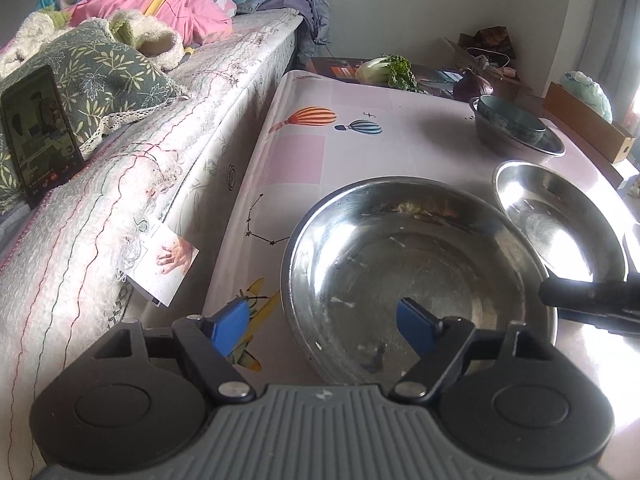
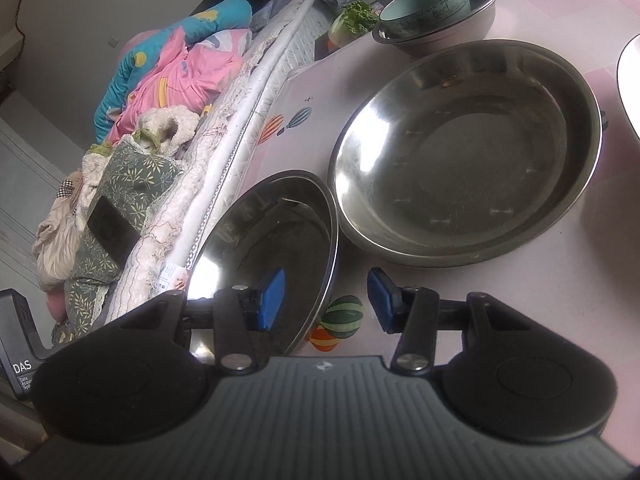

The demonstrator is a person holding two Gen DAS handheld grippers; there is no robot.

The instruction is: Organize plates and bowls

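Observation:
A large steel bowl (image 1: 416, 264) (image 2: 468, 152) sits on the pink patterned table (image 1: 304, 152). My left gripper (image 1: 322, 328) is open astride its near rim, one blue pad inside the bowl and one outside. A smaller steel plate (image 1: 560, 216) (image 2: 272, 232) stands tilted beside the bowl, its edge against the bowl's rim. My right gripper (image 2: 326, 300) straddles the plate's rim: the left pad is inside, while the right pad stands clear with table showing between. One of its black fingers (image 1: 592, 300) shows in the left wrist view. Farther back, a teal bowl (image 1: 508, 120) (image 2: 424, 8) rests in another steel bowl (image 1: 548, 144).
A bed (image 1: 168, 128) with pillows, clothes and a phone (image 1: 40, 132) runs along the table's left side. Leafy greens (image 1: 384, 68), a purple onion (image 1: 474, 86) and boxes (image 1: 584, 128) lie at the far end. A white plate's edge (image 2: 630, 80) shows at the right.

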